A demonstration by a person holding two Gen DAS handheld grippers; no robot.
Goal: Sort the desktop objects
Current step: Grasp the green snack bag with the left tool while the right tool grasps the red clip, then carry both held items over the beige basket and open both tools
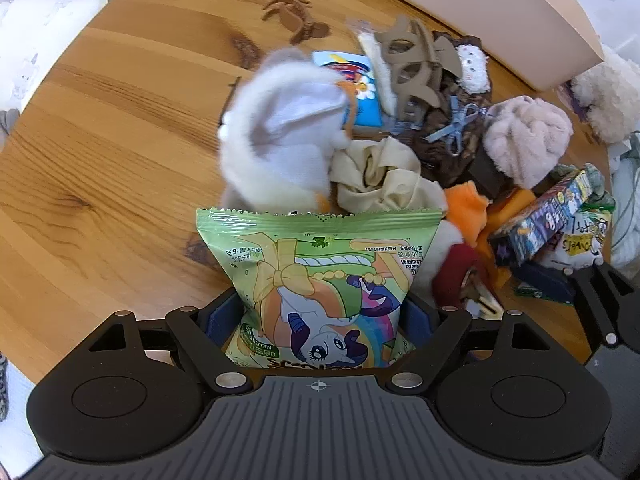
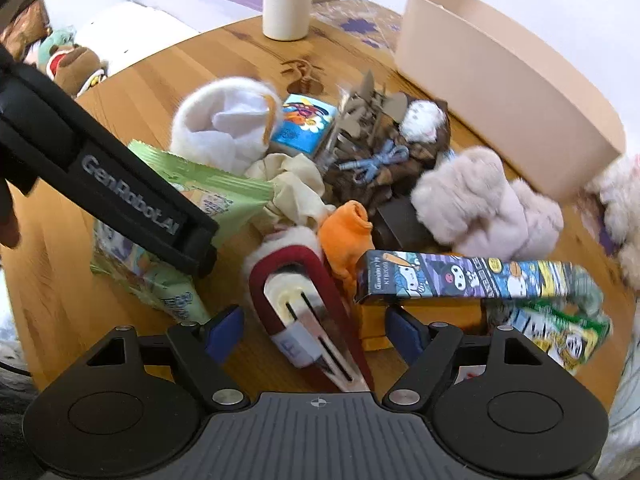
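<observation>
My left gripper point(image 1: 318, 316) is shut on a green snack bag point(image 1: 320, 276) printed with a cartoon pony, held over the wooden table point(image 1: 120, 152). The bag and left gripper body point(image 2: 120, 204) also show in the right wrist view, the bag point(image 2: 208, 192) at left. My right gripper point(image 2: 316, 330) is open, its pads either side of a dark red hair clip point(image 2: 316, 300), not touching it. A pile lies ahead: white plush point(image 1: 276, 140), cream scrunchie point(image 1: 380, 176), pink fluffy scrunchie point(image 2: 480, 204), cartoon box point(image 2: 460, 278).
A beige bin point(image 2: 500, 88) stands at the back right. A white cylinder point(image 2: 286, 0) stands at the far edge. A brown claw clip point(image 1: 292, 16) lies alone on the table. Tan claw clips point(image 1: 412, 68), brown fabric and a blue card point(image 2: 304, 124) are in the pile.
</observation>
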